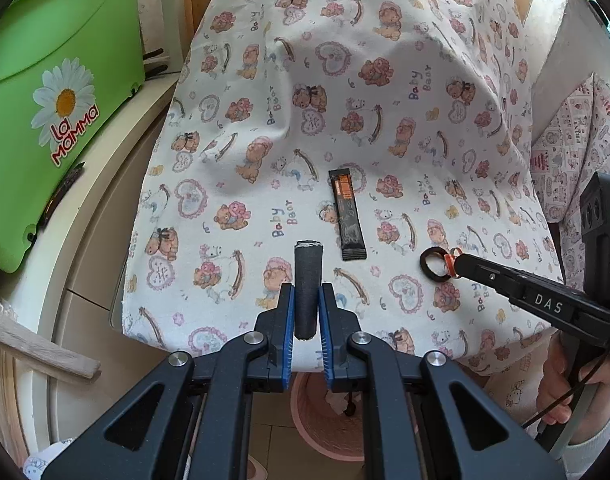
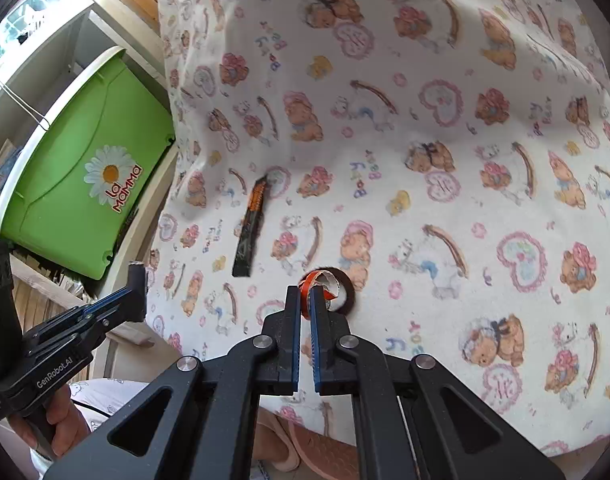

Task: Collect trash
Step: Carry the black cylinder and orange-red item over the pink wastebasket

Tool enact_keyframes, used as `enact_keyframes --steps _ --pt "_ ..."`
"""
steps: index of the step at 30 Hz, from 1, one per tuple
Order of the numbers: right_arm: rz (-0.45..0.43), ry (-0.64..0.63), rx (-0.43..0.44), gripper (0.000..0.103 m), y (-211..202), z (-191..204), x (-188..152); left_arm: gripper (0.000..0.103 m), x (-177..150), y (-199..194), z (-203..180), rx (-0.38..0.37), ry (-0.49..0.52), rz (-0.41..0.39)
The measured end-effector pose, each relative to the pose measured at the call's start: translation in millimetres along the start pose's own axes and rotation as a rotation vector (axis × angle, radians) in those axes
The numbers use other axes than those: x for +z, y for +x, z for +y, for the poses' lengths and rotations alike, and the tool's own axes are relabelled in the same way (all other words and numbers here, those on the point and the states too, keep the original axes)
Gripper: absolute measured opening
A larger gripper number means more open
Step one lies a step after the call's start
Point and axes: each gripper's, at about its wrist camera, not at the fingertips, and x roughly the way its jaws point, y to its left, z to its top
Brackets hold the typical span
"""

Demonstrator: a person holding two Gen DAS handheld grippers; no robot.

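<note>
Left gripper [image 1: 305, 304] pinching dark roll [image 1: 307, 288] at lower centre; right gripper [image 2: 305, 300] clamped on orange-edged tape ring [image 2: 325, 286]; black sachet [image 1: 347, 216] on bear-print cloth [image 1: 385, 120]

A white cloth [image 1: 345, 128] printed with teddy bears, hearts and "Baby Bear" lettering covers the counter, rumpled into soft folds. To its left, a bright green plastic box [image 1: 53, 92] with a daisy sticker reading "La Mamma" rests tilted on a cream surface [image 1: 117, 152]. Beneath the cloth's near edge stands a pink bin [image 1: 325, 420] on the tiled floor.
</note>
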Motion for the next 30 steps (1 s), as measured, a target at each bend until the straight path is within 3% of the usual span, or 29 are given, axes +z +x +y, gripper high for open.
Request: enact_keyframes --steps 12,19,30 --pt "0.027 -0.064 -0.062 0.005 -32.7 21.2 -34.1 0.011 -21.6 -25.9 -15.7 -0.027 -0.003 0.011" --pt "0.029 -0.117 -0.127 0.005 -59.9 46.4 -72.5 0.011 -36.3 -18.1 -42.8 -0.101 0.031 0.082" --pt "0.082 -0.123 -0.209 0.005 -28.5 26.5 -121.8 0.012 -85.2 33.7 -52.4 -0.104 0.064 0.247"
